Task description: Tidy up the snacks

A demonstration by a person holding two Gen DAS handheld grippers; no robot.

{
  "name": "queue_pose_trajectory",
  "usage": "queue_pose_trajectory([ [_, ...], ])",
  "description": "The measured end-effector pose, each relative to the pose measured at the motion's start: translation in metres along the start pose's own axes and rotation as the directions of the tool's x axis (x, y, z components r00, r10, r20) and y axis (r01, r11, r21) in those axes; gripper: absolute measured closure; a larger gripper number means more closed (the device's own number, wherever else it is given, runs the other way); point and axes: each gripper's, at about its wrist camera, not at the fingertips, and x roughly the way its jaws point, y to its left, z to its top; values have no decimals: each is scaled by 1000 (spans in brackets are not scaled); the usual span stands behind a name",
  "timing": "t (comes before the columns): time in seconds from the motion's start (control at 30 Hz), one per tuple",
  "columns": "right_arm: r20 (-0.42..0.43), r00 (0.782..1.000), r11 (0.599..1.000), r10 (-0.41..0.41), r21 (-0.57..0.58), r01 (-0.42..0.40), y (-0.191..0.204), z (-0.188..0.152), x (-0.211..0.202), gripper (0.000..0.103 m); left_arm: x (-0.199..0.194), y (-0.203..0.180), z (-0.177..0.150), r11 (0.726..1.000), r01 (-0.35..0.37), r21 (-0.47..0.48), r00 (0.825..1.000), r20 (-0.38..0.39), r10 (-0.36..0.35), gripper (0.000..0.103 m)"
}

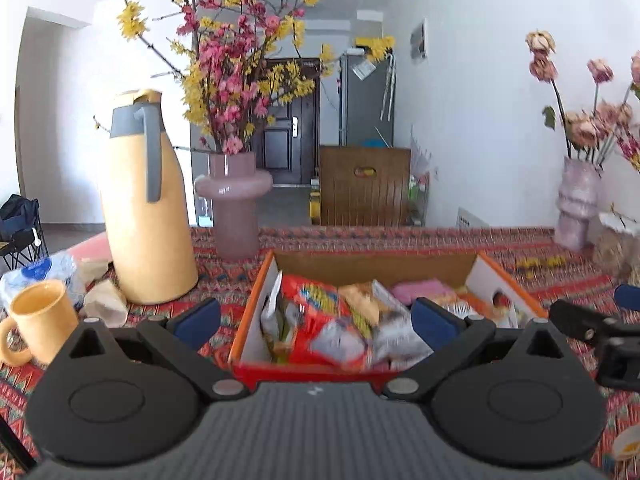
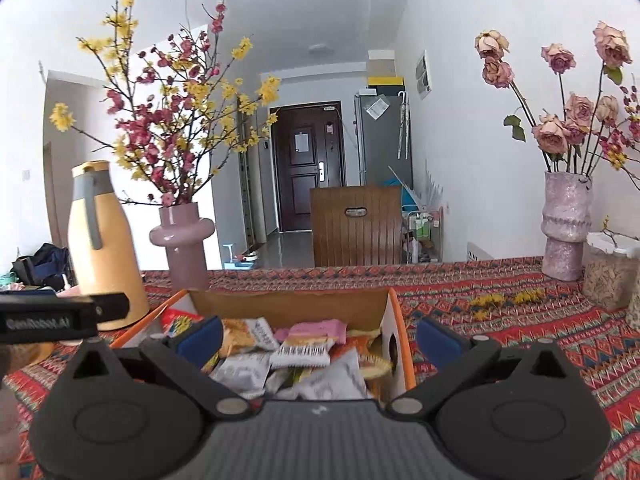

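On the bright patterned tablecloth [image 1: 500, 248] sits the cardboard box [image 1: 256, 304], full of snack packets [image 1: 320, 320]. Left gripper [image 1: 316, 314] and right gripper [image 2: 320, 338] are wide, holding nothing. Packing looks done; next, find stray snacks.

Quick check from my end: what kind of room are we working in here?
Most likely a home, at a dining table with a patterned cloth. Behind it stand a wooden chair, a grey fridge and a dark entrance door, with flower vases on the table.

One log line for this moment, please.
left gripper: open, empty | right gripper: open, empty | snack box: full, on table | phase: hovering over box
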Motion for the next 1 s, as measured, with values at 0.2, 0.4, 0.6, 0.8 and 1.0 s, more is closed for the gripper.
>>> queue_pose_trajectory([
  [0.2, -52, 999, 1000, 0, -4, 0, -1, -23, -35, 0, -27, 7, -29, 999, 51, 4, 996, -68, -51, 0],
  [0.4, -131, 991, 1000, -4, 27, 8, -4, -48, -55, 0, -48, 13, -55, 998, 63, -11, 990, -128, -64, 0],
  [0.6, -189, 982, 999, 4, 52, 6, -4, -69, -67, 0, -62, 10, -78, 996, 92, -6, 979, -184, -91, 0],
  [0.8, -207, 978, 998, 14, 65, 0, -5, -82, -78, 0, -73, 13, -89, 995, 100, -27, 976, -193, -103, 0],
  [1.0, -221, 975, 997, 24, 75, -7, -5, -90, -85, 0, -83, 12, -93, 996, 85, -19, 977, -193, -87, 0],
])
